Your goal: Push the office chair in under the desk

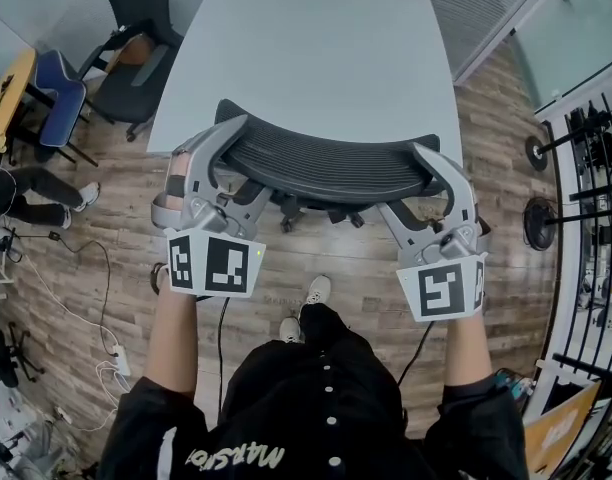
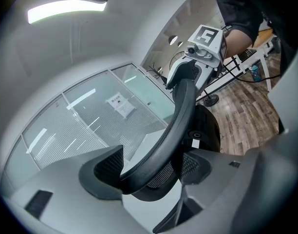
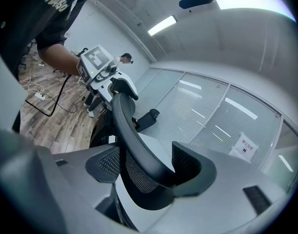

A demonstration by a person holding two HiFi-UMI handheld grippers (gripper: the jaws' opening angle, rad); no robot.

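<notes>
we hold the office chair (image 1: 326, 163) by the top rim of its mesh backrest. the left gripper (image 2: 149, 165) is clamped on the rim's left end and the right gripper (image 3: 150, 164) on its right end. the backrest stands right at the near edge of the pale desk (image 1: 306, 48), and the seat is hidden below.

a black chair (image 1: 136, 58) and a blue chair (image 1: 61, 93) stand off the desk's far left corner, well apart from ours. cables (image 1: 76, 298) and a power strip (image 1: 116, 361) lie on the wood floor to our left. a dark metal rack (image 1: 596, 168) lines the right.

a paper notice (image 2: 120, 105) hangs on the glass wall, its print too small to read. our shirt's lettering (image 1: 231, 458) shows upside down and we cannot read it.
</notes>
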